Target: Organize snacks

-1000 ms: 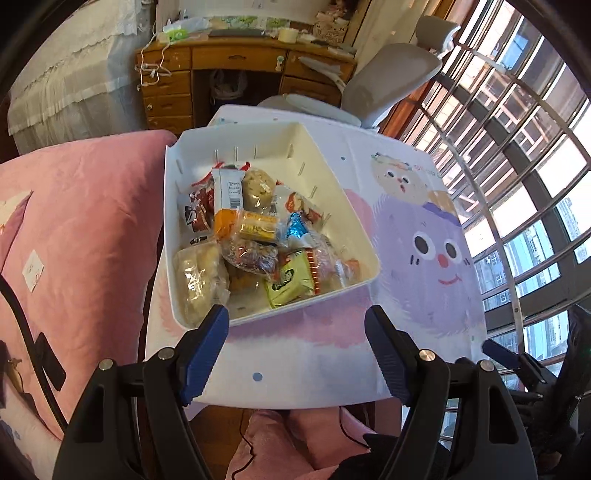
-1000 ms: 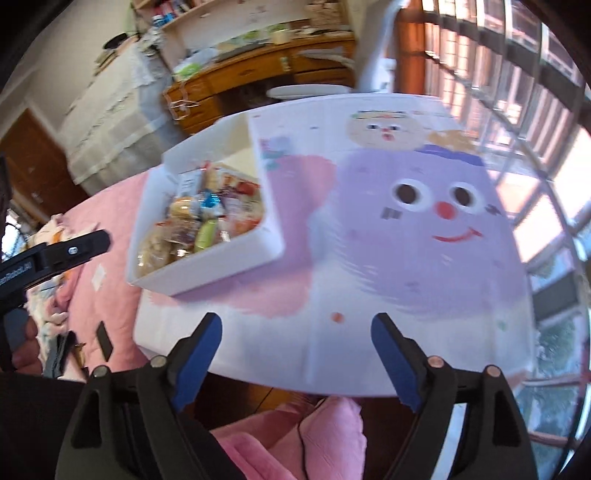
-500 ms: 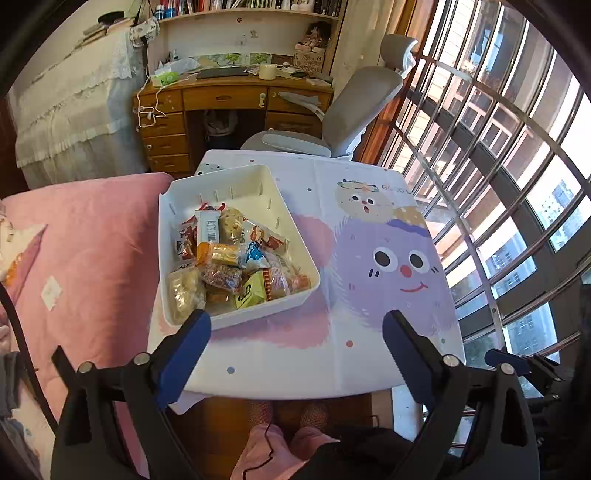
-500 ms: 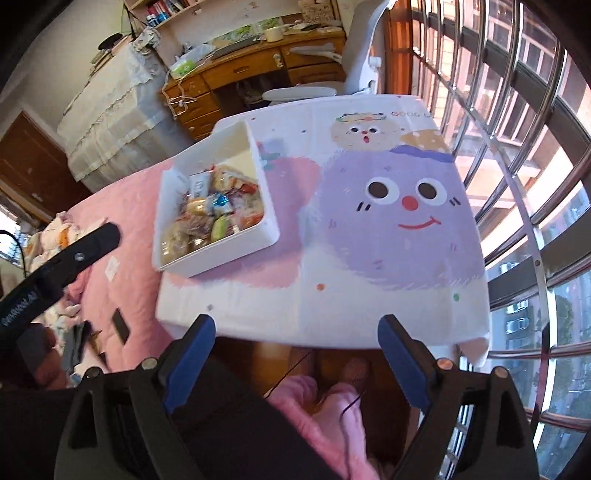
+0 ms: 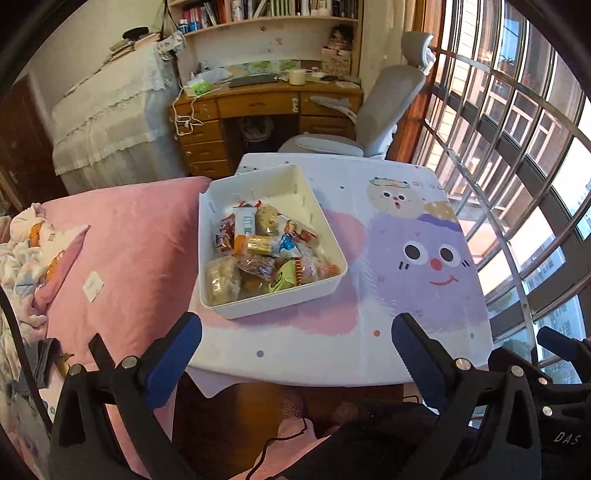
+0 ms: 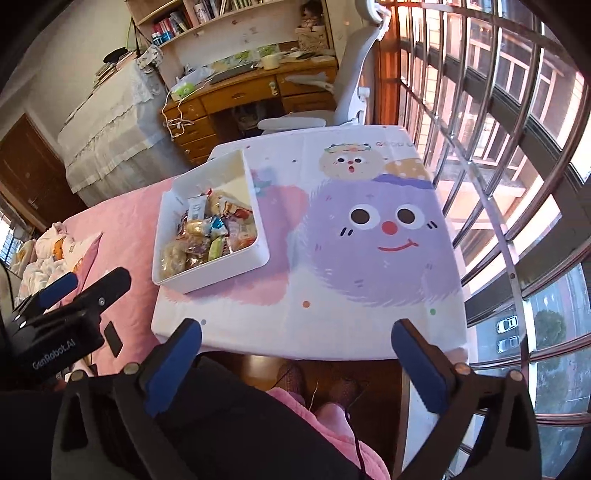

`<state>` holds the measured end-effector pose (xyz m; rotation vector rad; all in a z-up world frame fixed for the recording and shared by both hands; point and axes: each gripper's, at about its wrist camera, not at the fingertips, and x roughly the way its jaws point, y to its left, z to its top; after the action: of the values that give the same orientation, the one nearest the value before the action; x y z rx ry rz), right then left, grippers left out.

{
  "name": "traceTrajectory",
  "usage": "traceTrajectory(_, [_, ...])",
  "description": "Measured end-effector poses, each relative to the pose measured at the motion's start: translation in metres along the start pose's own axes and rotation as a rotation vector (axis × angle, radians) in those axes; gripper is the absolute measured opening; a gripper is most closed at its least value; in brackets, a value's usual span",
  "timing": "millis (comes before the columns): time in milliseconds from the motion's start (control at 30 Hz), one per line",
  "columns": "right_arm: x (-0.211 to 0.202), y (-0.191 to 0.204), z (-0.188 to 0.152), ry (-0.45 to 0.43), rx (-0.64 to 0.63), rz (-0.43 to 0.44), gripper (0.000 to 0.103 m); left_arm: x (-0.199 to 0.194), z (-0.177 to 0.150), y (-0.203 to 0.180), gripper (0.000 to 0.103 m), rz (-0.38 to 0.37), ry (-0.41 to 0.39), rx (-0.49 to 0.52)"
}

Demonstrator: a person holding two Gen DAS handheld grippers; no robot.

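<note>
We see both tools held above the near edge of the table, clear of everything on it. The left gripper (image 5: pixel 295 354) stands with its blue-padded jaws spread as wide as they go, nothing between them; the jaws have just been opening. The right gripper (image 6: pixel 295 354) is in the same condition: jaws fully apart, empty, and likewise just opened further.

The white plastic bin (image 5: pixel 332 253) sits on the left part of the cartoon tablecloth (image 5: pixel 424 258), close to the table's left edge and beside the pink bedspread (image 5: pixel 140 240). The wrapped snacks (image 5: pixel 266 254) lie piled in the near half of the bin; the far half is bare. Among them we can make out a white packet with a barcode (image 5: pixel 244 221) and a green packet (image 5: pixel 282 280); the remaining wrappers are too small and overlapped to name with confidence.

Compared with a second ago, both cameras sit higher and farther from the bin: it appears smaller and nearer the frame centre, and more of the room shows, including the wooden desk (image 5: pixel 258 107), the grey office chair (image 5: pixel 384 110) and the bookshelf (image 5: pixel 266 11). The bin and its contents lie as before. In the right wrist view the left gripper's body shows at the lower left, over the bedspread, well apart from the bin.
</note>
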<state>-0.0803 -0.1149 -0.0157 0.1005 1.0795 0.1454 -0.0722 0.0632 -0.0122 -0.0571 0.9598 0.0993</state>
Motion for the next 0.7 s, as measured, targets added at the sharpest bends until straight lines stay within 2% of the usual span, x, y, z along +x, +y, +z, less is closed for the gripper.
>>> traceTrajectory(200, [0.001,-0.007,0.001,-0.042,0.020,-0.011,0.103,0.005,0.000,-0.002,0.102,0.034,0.003,-0.007])
traceTrajectory(700, [0.009,-0.013,0.009,-0.028,0.022,-0.011,0.103,0.015,0.010,-0.020,0.102,0.030,0.009,0.048])
